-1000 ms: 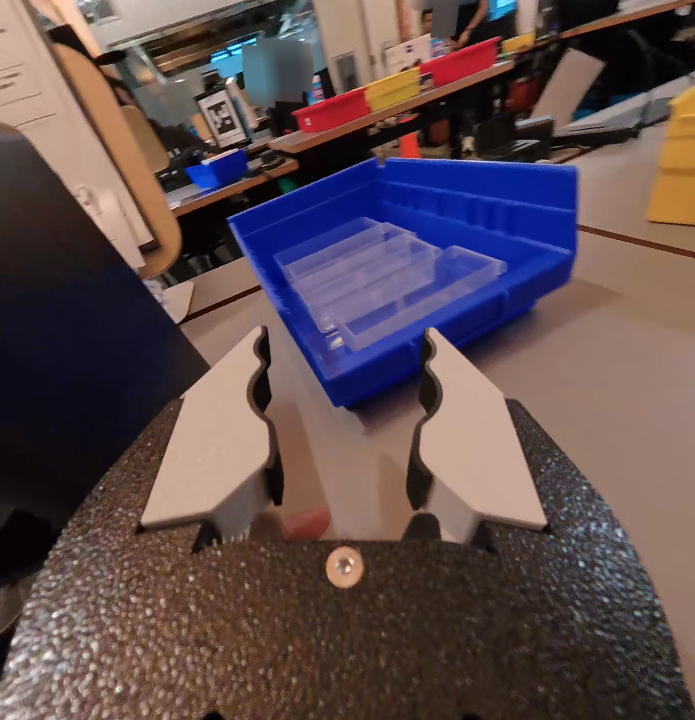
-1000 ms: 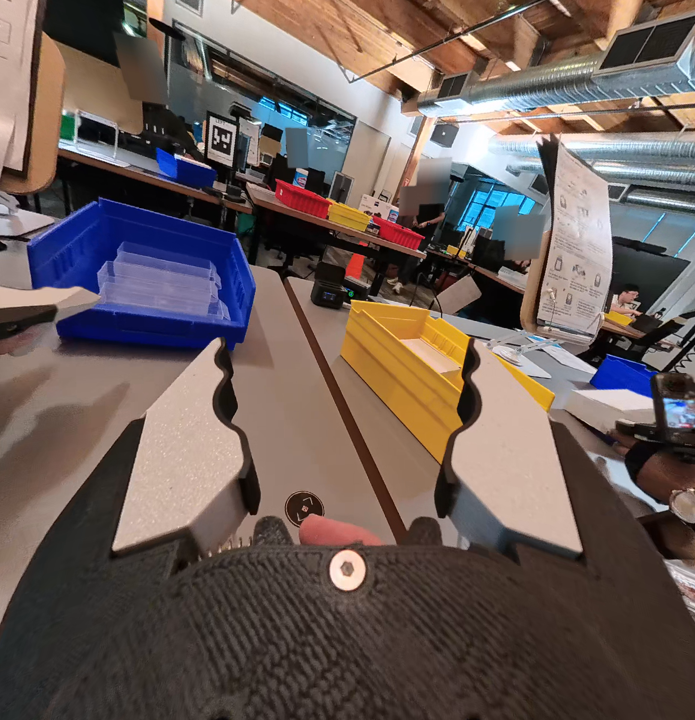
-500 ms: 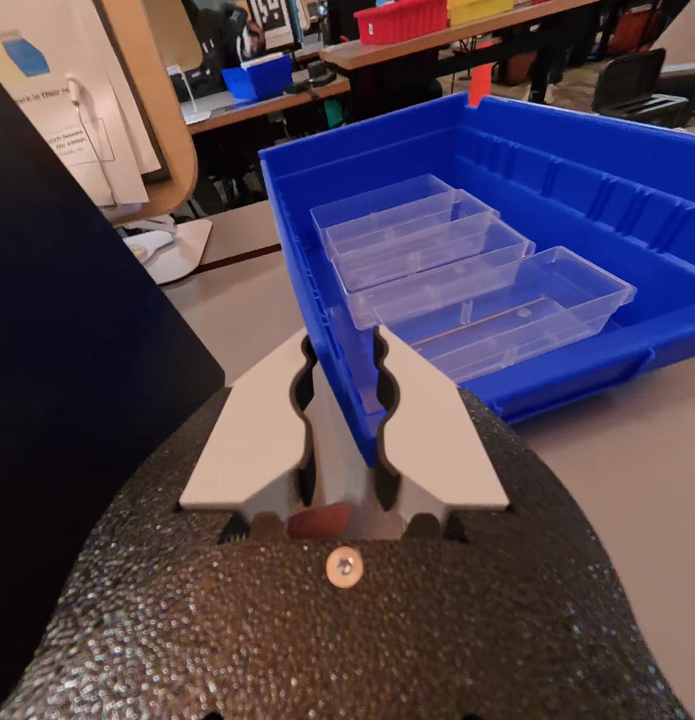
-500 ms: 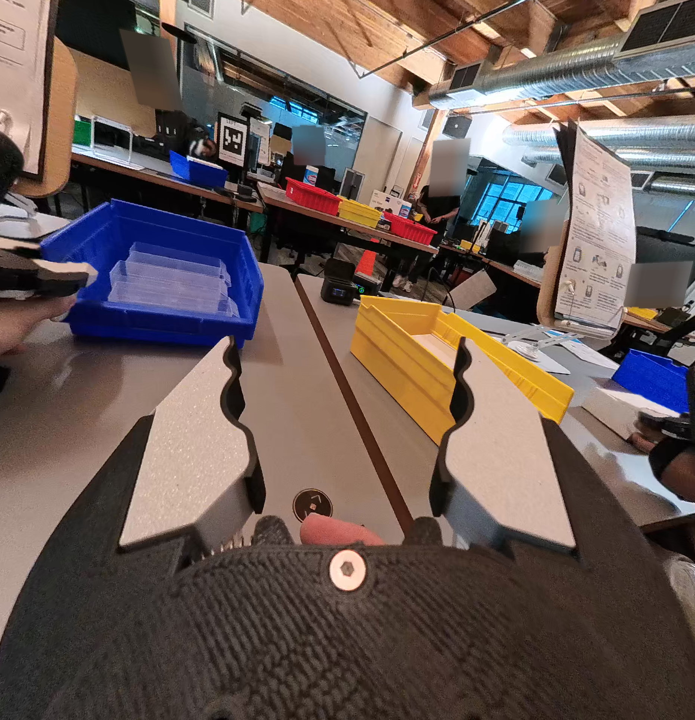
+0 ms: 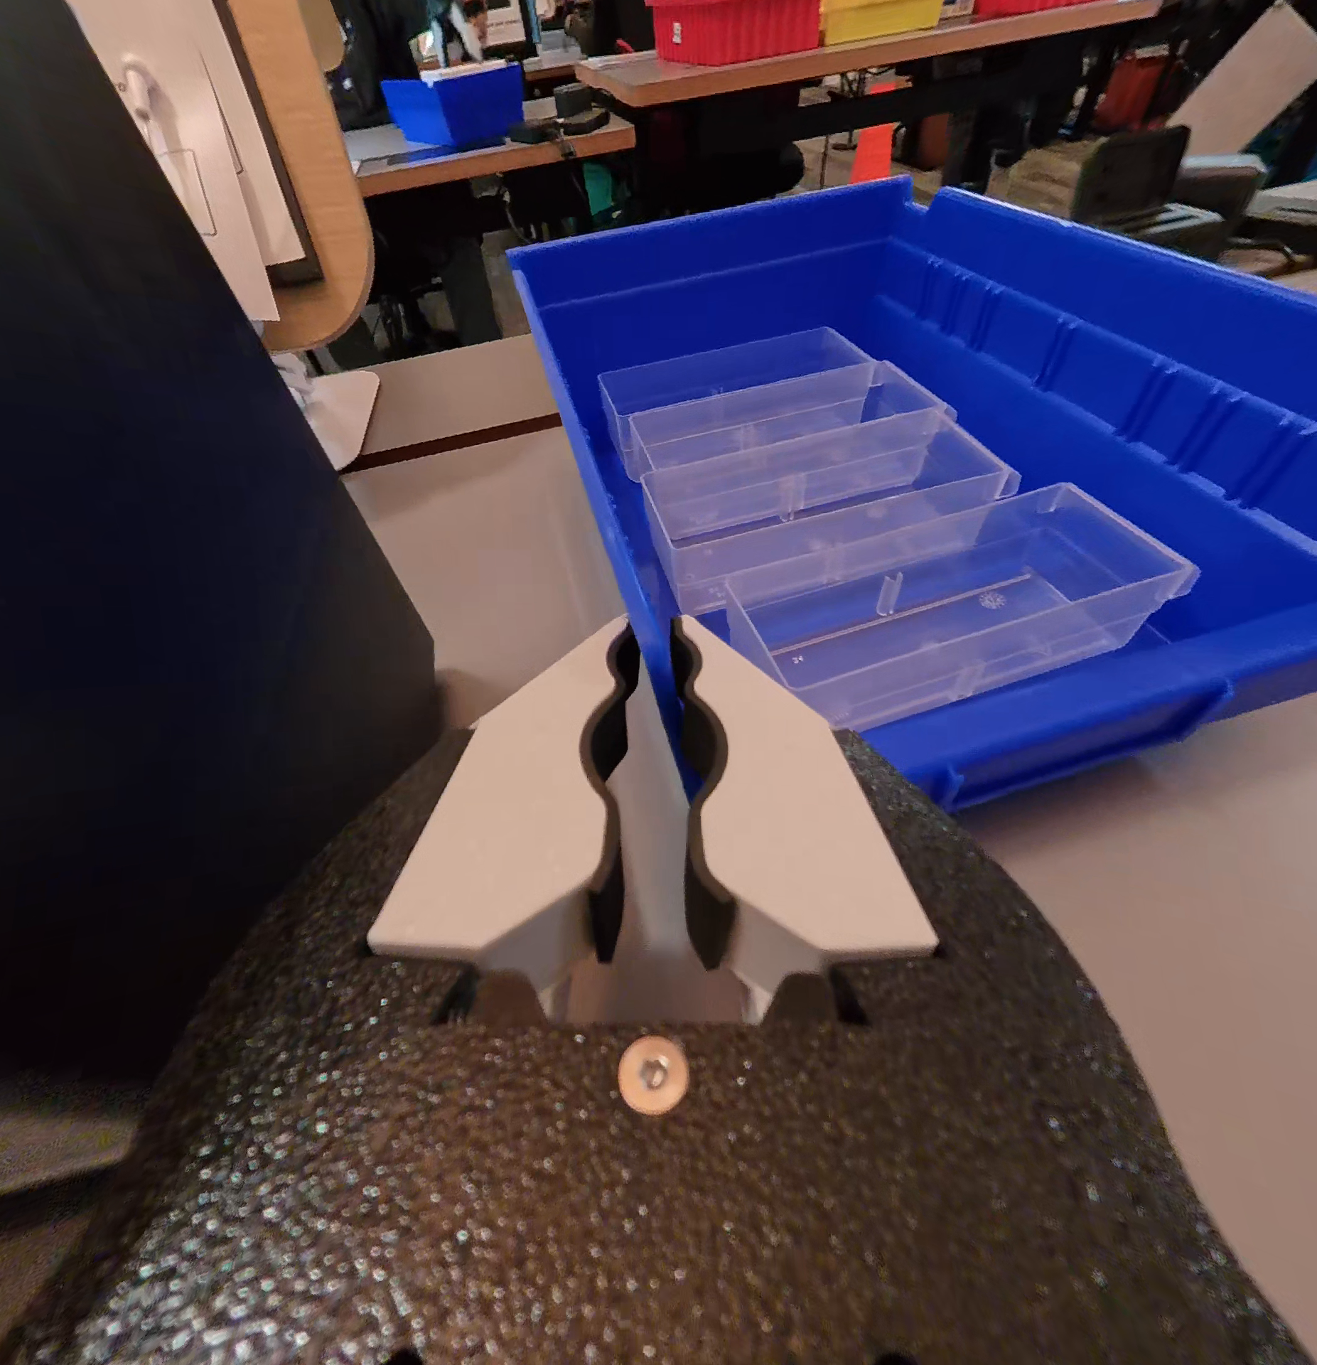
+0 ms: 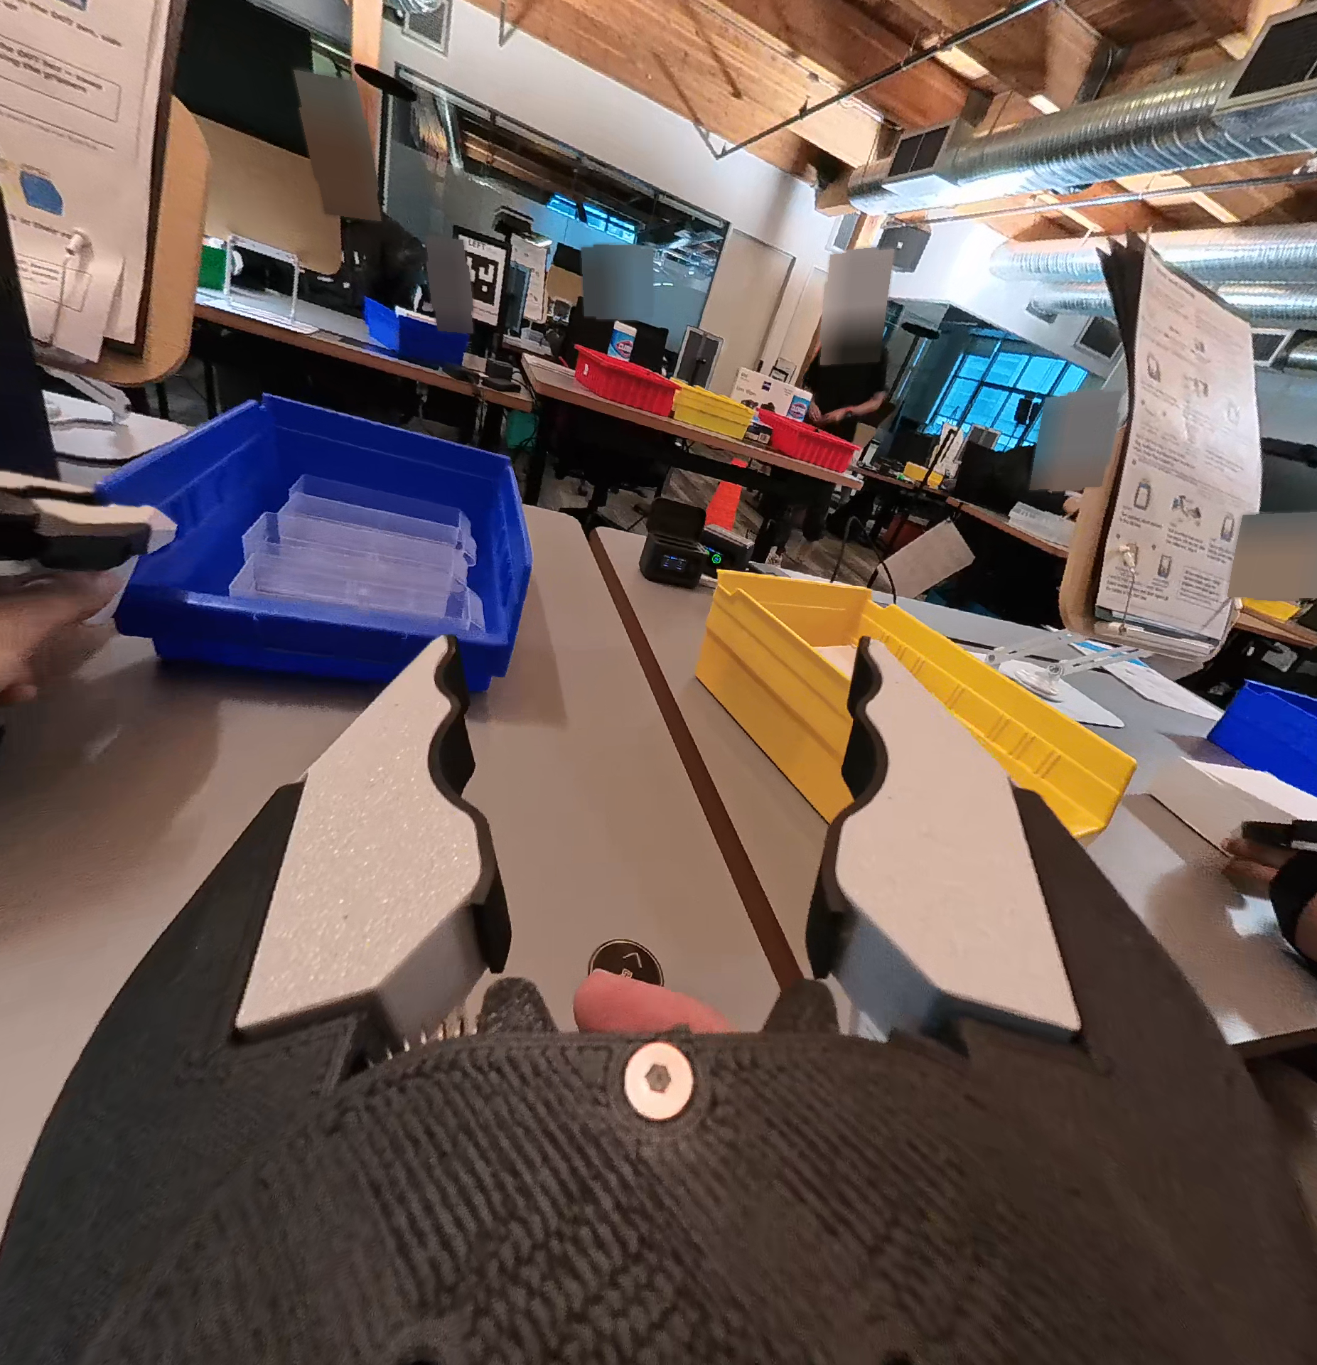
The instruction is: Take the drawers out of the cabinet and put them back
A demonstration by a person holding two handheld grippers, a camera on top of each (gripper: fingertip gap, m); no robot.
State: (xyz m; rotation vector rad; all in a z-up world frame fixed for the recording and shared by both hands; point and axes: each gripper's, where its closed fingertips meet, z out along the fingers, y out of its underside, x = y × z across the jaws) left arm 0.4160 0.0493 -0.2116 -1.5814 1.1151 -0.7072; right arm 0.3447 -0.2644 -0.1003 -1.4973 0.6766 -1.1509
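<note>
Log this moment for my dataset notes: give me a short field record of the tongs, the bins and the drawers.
left tongs: closed on the near left wall of the blue bin
right tongs: open, empty, above the grey table
clear drawers: several, lying overlapped inside the blue bin
yellow bin: on the table right of the blue bin, apart from it
cabinet: a dark surface at the left of the left wrist view may be it; cannot tell

So the clear plastic drawers (image 5: pixel 862 532), several of them, are all sitting empty and open side up, packed side by side in a row inside the blue bin (image 5: pixel 1157 354) on the grey table (image 5: pixel 1157 923).
</note>
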